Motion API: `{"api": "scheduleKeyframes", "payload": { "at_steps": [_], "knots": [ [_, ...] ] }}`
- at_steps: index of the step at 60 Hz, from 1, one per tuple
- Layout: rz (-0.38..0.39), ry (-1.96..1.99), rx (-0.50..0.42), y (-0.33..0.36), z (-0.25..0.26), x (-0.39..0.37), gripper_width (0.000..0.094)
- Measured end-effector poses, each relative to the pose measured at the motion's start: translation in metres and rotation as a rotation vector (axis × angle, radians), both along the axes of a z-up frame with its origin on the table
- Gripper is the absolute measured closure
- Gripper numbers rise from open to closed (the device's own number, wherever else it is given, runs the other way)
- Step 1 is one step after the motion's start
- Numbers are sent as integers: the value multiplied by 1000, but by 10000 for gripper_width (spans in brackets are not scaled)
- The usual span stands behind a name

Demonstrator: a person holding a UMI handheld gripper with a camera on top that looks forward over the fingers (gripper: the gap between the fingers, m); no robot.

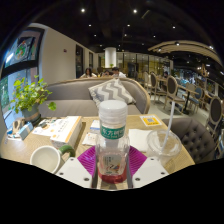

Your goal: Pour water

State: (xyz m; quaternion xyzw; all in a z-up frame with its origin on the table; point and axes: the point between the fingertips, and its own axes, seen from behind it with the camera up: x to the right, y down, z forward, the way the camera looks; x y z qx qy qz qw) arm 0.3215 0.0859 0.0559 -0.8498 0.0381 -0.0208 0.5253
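A clear plastic bottle point(112, 140) with a white cap, a white and green label and reddish liquid at its base stands upright between my fingers. My gripper point(112, 168) is shut on the bottle's lower body, both magenta pads point(88, 160) pressing its sides. A clear glass cup point(162, 143) stands on the wooden table point(75, 140) just right of the bottle. A white bowl point(45, 157) sits on the table to the left of the fingers.
A potted green plant point(30, 97) and papers point(58, 128) lie at the table's left. A yellow card point(150, 121) lies beyond the cup. A grey sofa with a patterned cushion point(110, 92) is behind, chairs to the right.
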Motion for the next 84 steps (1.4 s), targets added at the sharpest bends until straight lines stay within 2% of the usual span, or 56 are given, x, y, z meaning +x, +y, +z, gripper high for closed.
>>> {"api": "scheduleKeyframes", "payload": {
  "at_steps": [6, 9, 16, 19, 21, 27, 28, 38, 49, 64, 84],
  "knots": [
    [1, 8, -33, -3, -27, -1, 529],
    [4, -4, 3, -4, -27, -2, 526],
    [-3, -9, 13, -6, -25, -1, 463],
    [-11, 6, -17, -10, -29, 0, 427],
    [-15, 17, -40, -13, -32, -1, 361],
    [-24, 39, -88, -29, -37, -4, 79],
    [-31, 37, -96, -33, -37, -2, 69],
    [-62, 4, -158, -89, -23, -7, 80],
    [-78, -5, -200, -176, 25, -38, 81],
    [-106, -2, -177, -285, 100, -91, 80],
    [-128, -32, -163, -335, 126, -114, 82]
  ]
}}
